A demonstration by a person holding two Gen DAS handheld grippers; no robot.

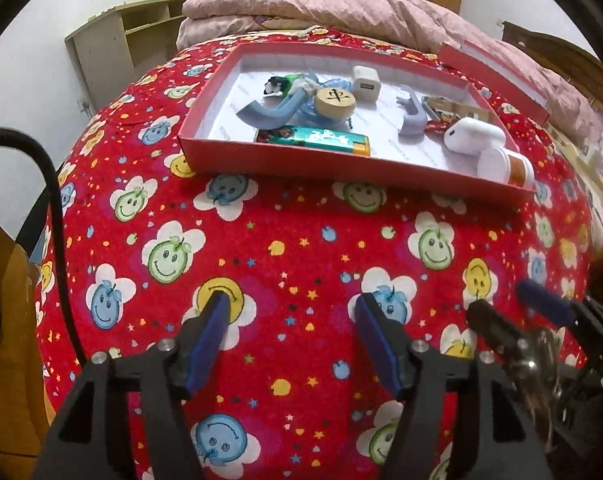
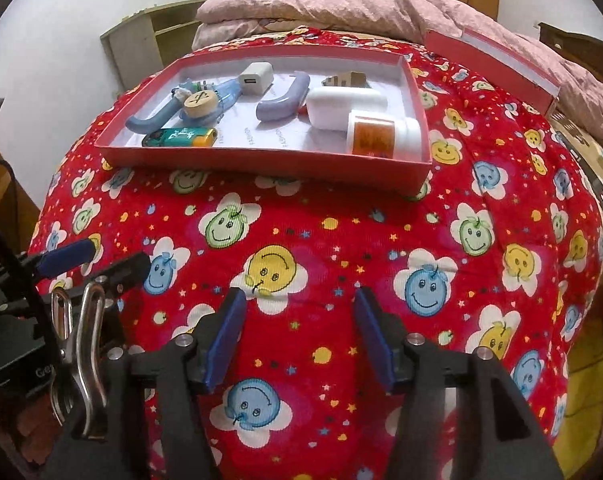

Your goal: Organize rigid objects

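Red shallow box (image 2: 261, 168), white-lined, resting on bed sheet (image 2: 341, 240) printed with smiley flowers; well ahead of both tongs

Contents, right wrist view, left to right:
- blue curved handle piece (image 2: 153, 118), lying flat near left wall
- round wooden chess piece (image 2: 199, 103), resting on blue clutter beside it
- green lighter (image 2: 181, 137) with orange end, lying along front wall
- white charger cube (image 2: 255, 77), toward back wall
- lilac hook-shaped piece (image 2: 283, 100), mid-box
- white earbud case (image 2: 341, 106), lying right of centre
- white bottle (image 2: 385, 136) with orange label, on its side in front right corner, touching the earbud case
- small tan item behind the earbud case, too small to identify

Tongs:
- left gripper (image 1: 291, 332): blue pads spread wide, nothing between them, hovering over bare sheet, near side of box
- right gripper (image 2: 299, 330): blue pads likewise spread wide, empty, over bare sheet; seen at right edge of left wrist view as well

Surroundings: pink folded quilt (image 2: 341, 4) beyond box; second red box part (image 2: 497, 56) at far right against quilt; pale shelf unit (image 1: 113, 40) by wall at left
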